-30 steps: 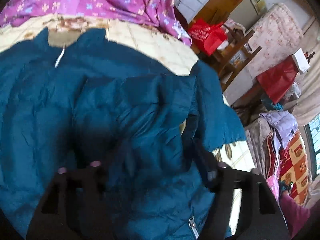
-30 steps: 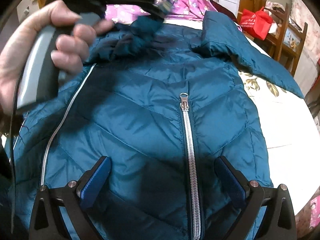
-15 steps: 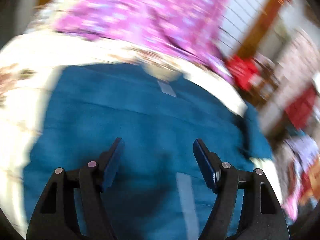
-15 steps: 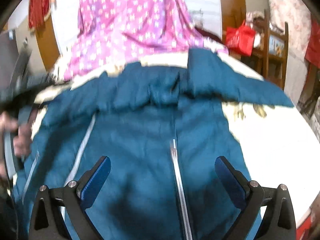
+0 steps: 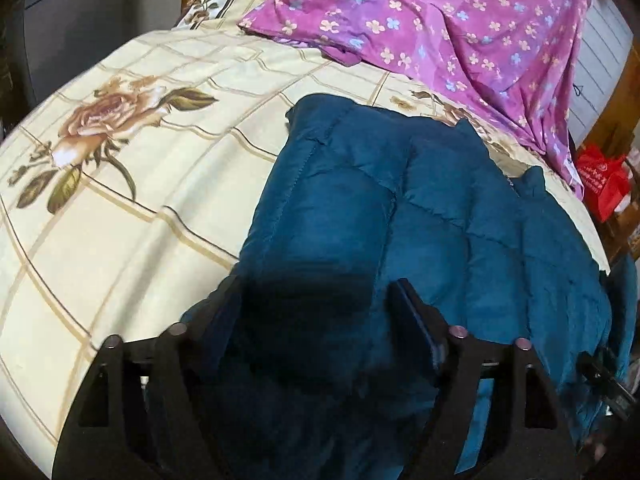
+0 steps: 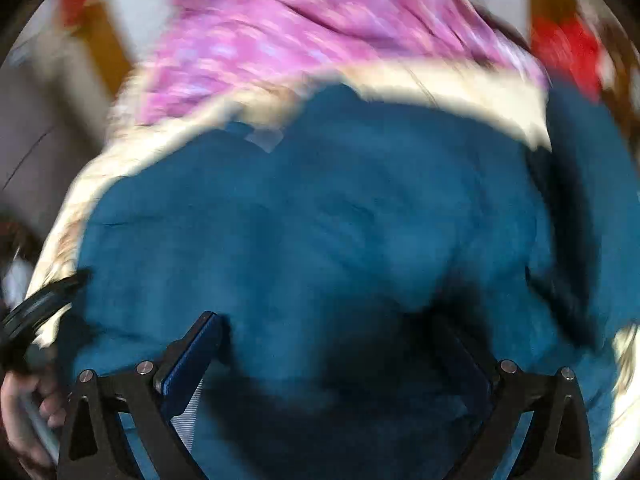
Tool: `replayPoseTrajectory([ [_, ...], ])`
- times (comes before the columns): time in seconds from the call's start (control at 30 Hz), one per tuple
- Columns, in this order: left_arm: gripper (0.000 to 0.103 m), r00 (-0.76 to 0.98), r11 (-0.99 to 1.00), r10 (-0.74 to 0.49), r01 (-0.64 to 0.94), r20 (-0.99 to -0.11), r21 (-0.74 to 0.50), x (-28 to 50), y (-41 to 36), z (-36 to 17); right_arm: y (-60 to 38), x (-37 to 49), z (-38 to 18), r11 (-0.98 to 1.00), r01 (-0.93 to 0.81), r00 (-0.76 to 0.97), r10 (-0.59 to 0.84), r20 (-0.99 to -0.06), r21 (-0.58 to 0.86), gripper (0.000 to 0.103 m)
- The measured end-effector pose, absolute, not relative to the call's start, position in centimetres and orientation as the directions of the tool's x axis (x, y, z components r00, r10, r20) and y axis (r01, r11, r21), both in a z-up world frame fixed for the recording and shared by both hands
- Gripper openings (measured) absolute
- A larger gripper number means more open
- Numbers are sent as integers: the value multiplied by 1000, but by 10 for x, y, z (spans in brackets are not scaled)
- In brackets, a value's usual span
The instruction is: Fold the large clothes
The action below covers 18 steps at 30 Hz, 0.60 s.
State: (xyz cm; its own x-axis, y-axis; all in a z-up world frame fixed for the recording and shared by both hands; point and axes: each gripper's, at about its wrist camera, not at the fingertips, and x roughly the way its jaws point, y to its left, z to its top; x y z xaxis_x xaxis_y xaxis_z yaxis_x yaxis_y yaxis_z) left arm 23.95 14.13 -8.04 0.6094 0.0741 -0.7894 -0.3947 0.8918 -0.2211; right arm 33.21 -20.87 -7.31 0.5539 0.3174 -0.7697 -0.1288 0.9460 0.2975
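Nearest us, our left tool (image 5: 316, 312) stands with its black fingers spread, a padded fold of the teal quilted puffer jacket (image 5: 440, 216) bulging between them; we cannot tell if it grips. Our right tool (image 6: 332, 344) gapes wide over the same jacket, blurred. The jacket lies on the cream rose-printed bedsheet (image 5: 132, 168). Beyond it lies a purple flowered cloth (image 5: 440, 20), then a red bag (image 5: 604, 184).

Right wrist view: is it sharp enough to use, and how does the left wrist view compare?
Right wrist view: heavy motion blur smears the teal jacket and purple floral cloth; seams unreadable. Left wrist view: sharp, quilting and the rose-print sheet are crisp, though a dark shadow covers the jacket between the left gripper fingers. Both show fisheye bending and black corners.
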Motion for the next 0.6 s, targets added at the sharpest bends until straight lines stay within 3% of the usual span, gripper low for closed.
replayPoseTrajectory([
  [0.17,80,600,897,85,-394,-796,-200,243,139,-82,-199,328,-65,961,-115,559,271,-783,251,102],
  [0.2,80,601,895,84,-397,-795,-206,241,140,-82,-197,323,-56,949,-145,579,311,-754,280,98],
  [0.3,80,599,891,94,-407,-795,-201,243,139,-79,-193,311,-29,939,-225,675,343,-653,260,97],
  [0.43,80,608,877,90,-424,-789,-227,242,141,-77,-196,336,-75,964,-148,546,265,-795,220,103],
  [0.47,80,611,868,81,-431,-787,-245,242,142,-77,-198,333,-78,958,-163,581,286,-762,235,103],
  [0.6,80,617,855,42,-430,-786,-292,240,144,-71,-191,331,-79,965,-172,568,259,-781,195,103],
])
